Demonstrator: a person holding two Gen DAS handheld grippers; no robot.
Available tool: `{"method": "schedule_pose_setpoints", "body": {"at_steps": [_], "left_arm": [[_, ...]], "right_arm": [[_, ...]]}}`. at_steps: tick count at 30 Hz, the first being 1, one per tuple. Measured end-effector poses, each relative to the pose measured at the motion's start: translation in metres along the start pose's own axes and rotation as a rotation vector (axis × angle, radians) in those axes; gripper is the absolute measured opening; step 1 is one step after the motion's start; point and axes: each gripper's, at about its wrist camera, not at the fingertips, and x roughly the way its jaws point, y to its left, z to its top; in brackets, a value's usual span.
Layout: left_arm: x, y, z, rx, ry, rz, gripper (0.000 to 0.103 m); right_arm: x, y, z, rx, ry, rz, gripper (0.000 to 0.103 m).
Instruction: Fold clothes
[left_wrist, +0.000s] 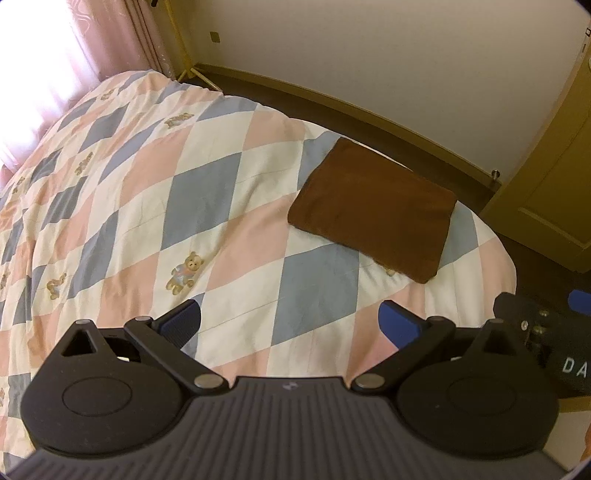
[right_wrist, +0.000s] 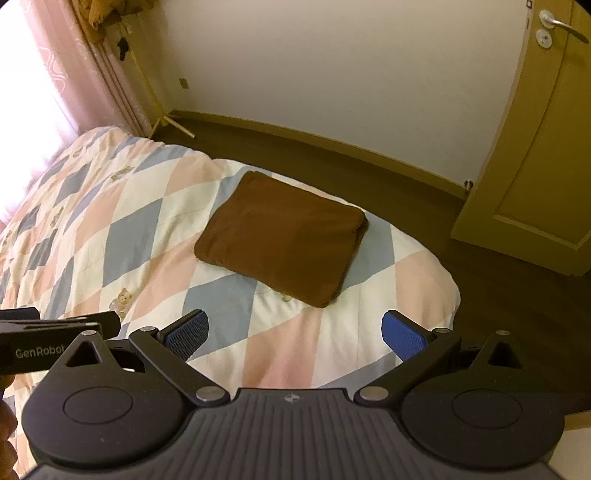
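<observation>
Lying folded on the quilt, brown garment (both claws spread, empty).

A bed is covered by a quilt with diamond patches in pink, grey-blue and white, and small teddy bears are printed on it. Pink curtains are hung at the bright window on the left. A pale wall is seen behind the bed, edged below by a skirting board. A dark floor lies between them. A yellowish door with a metal handle stands at the right.
</observation>
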Motion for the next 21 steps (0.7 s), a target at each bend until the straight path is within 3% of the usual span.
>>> {"method": "schedule_pose_setpoints", "body": {"at_steps": [21], "left_arm": [[0.030, -0.032, 0.034, 0.041, 0.024, -0.086, 0.102]], "right_arm": [[0.016, -0.026, 0.020, 0.024, 0.012, -0.024, 0.103]]}}
